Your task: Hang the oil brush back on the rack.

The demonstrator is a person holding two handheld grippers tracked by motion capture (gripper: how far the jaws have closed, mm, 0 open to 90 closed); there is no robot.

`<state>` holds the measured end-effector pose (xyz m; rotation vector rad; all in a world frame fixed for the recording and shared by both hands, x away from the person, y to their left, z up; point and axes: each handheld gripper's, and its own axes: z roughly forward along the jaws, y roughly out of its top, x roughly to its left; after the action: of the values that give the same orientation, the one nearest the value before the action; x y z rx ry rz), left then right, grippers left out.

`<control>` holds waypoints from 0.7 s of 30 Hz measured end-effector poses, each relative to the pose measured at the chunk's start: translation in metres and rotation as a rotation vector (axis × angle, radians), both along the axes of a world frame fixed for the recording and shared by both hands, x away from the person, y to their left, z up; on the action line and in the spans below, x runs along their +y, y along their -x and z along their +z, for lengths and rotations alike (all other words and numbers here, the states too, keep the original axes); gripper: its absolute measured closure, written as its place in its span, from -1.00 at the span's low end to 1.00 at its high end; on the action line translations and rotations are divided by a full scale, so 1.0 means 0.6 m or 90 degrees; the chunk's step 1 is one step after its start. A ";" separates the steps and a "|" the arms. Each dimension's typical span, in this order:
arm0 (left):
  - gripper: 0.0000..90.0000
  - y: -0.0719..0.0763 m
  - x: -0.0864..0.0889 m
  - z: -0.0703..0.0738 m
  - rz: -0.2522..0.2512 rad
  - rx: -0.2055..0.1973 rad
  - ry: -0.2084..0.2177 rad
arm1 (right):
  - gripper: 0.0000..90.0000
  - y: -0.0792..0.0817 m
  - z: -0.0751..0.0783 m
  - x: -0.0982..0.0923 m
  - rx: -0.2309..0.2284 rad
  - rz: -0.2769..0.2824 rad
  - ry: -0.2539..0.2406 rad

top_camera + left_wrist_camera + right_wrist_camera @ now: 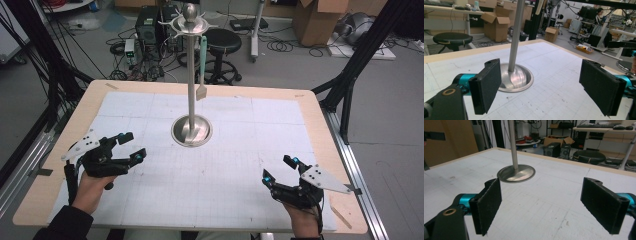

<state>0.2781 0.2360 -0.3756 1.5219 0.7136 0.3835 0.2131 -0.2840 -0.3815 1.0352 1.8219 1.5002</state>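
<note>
A tall steel stand point(191, 75) rises from a round base point(191, 131) at the middle of the white gridded mat; its hooked top carries a pale green spatula point(202, 70) that hangs beside the pole. The base point(517, 77) and pole lie ahead in the left gripper view, and the base point(516, 173) sits farther off in the right gripper view. My left gripper point(131, 146) hovers open near the table's left side, empty. My right gripper point(280, 169) is open near the front right, also empty.
The mat covers a wooden table point(320, 120). Beyond the far edge stand a black stool point(221, 42), computer towers point(147, 25) with cables, and cardboard boxes point(320, 20). Black frame legs point(350, 75) flank the table on both sides.
</note>
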 end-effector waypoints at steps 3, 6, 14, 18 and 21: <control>-0.59 0.000 0.002 0.000 0.000 0.000 -0.004 | -0.65 0.000 0.002 -0.002 -0.001 -0.004 -0.004; -0.59 -0.003 0.006 -0.004 0.001 0.002 -0.002 | -0.65 -0.003 0.000 -0.001 0.002 0.000 -0.001; -0.59 -0.004 0.022 -0.015 0.020 0.018 0.017 | -0.65 -0.010 -0.003 0.005 0.010 0.007 0.000; -0.61 -0.012 0.031 -0.028 0.038 0.044 0.006 | -0.65 -0.018 -0.008 0.002 0.023 -0.003 0.002; -0.60 -0.014 0.037 -0.035 0.047 0.053 0.003 | -0.65 -0.025 -0.014 0.003 0.036 -0.011 0.005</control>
<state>0.2865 0.2585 -0.3967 1.5177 0.8381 0.3753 0.2284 -0.2824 -0.3900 1.0958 1.8515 1.4664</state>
